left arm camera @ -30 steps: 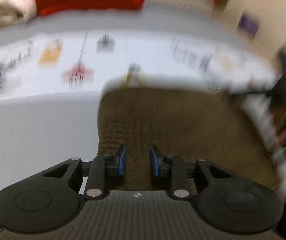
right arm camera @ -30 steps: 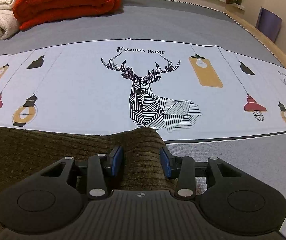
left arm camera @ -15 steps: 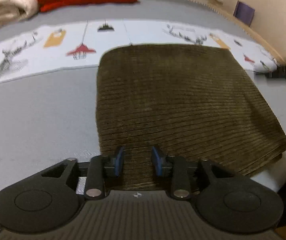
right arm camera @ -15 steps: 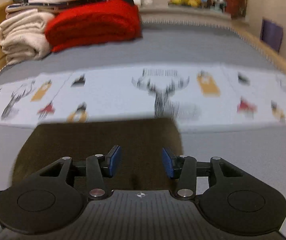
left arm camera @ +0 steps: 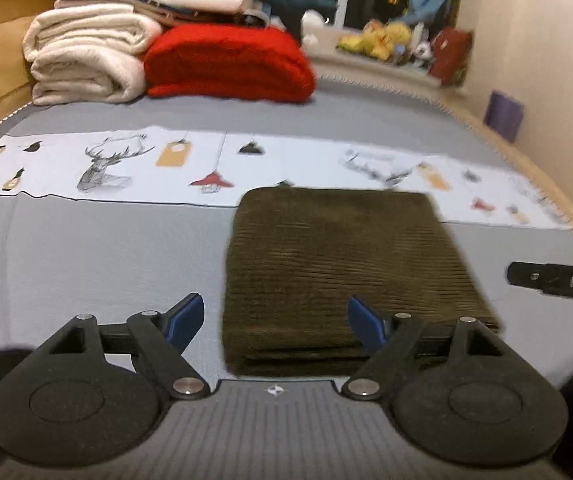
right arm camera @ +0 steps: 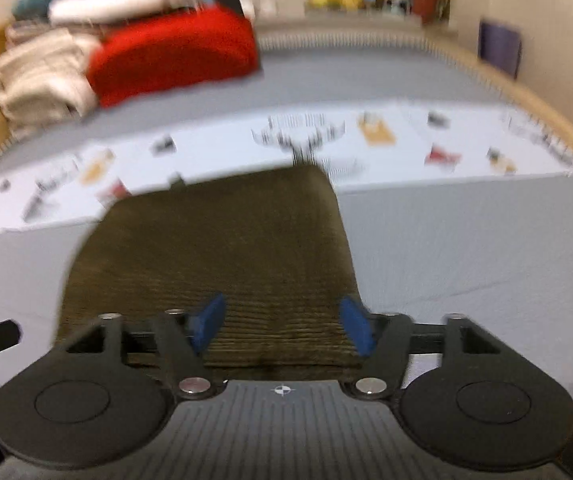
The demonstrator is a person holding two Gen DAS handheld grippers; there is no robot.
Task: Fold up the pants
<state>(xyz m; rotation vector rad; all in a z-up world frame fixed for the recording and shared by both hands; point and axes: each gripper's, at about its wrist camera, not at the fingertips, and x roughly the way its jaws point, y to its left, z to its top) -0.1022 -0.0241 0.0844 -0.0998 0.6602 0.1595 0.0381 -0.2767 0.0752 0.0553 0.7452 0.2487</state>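
Folded pants (left arm camera: 338, 268) flat on bed (left arm camera: 86, 248), just ahead of my left hand-held gripper (left arm camera: 276, 320) and right hand-held gripper (right arm camera: 282, 320); jaws opening wide, gripping nothing.

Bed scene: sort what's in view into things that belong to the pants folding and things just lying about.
Belongs to the job:
- folded brown pants, lying on the bed
- left tool, jaws opening, nothing between them
- right tool, jaws opening, clear of the fabric

Just lying about:
- red blanket
- cream blankets
- printed deer cloth
- plush toys on the sill
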